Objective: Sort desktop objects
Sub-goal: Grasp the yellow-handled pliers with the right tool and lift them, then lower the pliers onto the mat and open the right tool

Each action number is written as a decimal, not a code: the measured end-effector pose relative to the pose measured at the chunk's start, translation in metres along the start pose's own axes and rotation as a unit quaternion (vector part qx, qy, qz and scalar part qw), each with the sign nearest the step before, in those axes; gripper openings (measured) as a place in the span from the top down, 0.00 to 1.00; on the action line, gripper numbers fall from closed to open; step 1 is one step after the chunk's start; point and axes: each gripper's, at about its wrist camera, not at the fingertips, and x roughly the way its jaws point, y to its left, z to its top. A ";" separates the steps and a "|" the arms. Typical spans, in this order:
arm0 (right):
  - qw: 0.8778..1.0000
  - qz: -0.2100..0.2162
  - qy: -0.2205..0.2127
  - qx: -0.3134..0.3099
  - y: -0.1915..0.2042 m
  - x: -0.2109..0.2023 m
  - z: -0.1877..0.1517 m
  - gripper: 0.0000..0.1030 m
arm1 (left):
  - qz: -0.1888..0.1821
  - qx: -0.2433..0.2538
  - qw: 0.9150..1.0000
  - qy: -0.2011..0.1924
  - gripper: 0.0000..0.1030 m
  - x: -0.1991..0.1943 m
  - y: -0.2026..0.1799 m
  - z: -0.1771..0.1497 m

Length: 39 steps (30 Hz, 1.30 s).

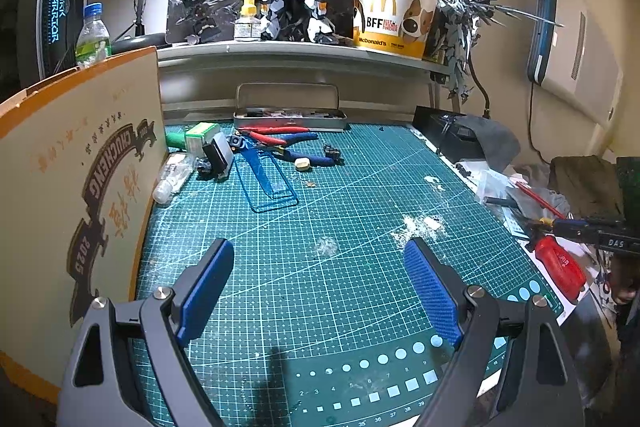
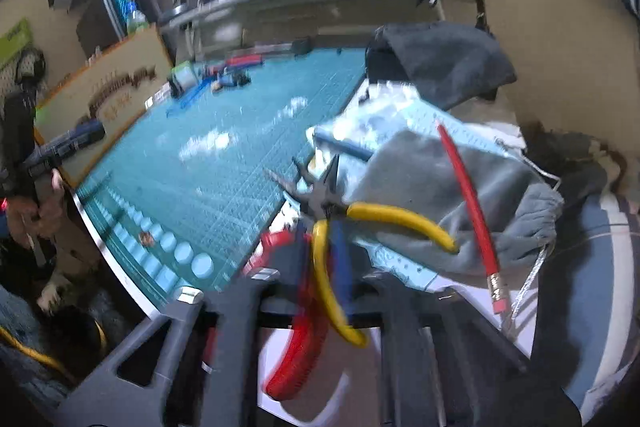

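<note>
Yellow-handled pliers [image 2: 332, 223], stiff, heavy, slick: right tongs [image 2: 320, 291] apparently pinch one handle; left tongs [image 1: 320, 291] gape empty.

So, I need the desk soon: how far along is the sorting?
Done: nothing clearly sorted; cutters and small parts lie loose on the mat near the open tin. In hand: right gripper, jaws astride the yellow-handled pliers, grip blurred. Left gripper hovers open. Left: nearly everything.
</note>
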 end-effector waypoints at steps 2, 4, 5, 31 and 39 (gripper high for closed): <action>1.000 -0.001 0.004 -0.006 0.008 0.000 0.004 0.92 | 0.000 -0.001 1.000 -0.001 0.15 -0.002 0.001 0.000; 1.000 -0.006 0.012 -0.019 0.018 0.003 0.009 0.92 | -0.001 -0.003 1.000 -0.002 0.15 -0.004 0.001 0.000; 1.000 -0.007 0.012 -0.021 0.022 0.004 0.010 0.92 | -0.002 -0.003 1.000 -0.003 0.15 -0.006 0.001 0.000; 0.990 0.059 -0.007 -0.125 0.202 0.088 0.037 0.96 | -0.010 -0.026 1.000 -0.015 0.15 -0.048 0.014 -0.025; 0.974 0.014 0.053 -0.220 0.154 0.098 0.046 0.79 | -0.015 -0.028 0.999 -0.005 0.15 -0.044 0.012 -0.032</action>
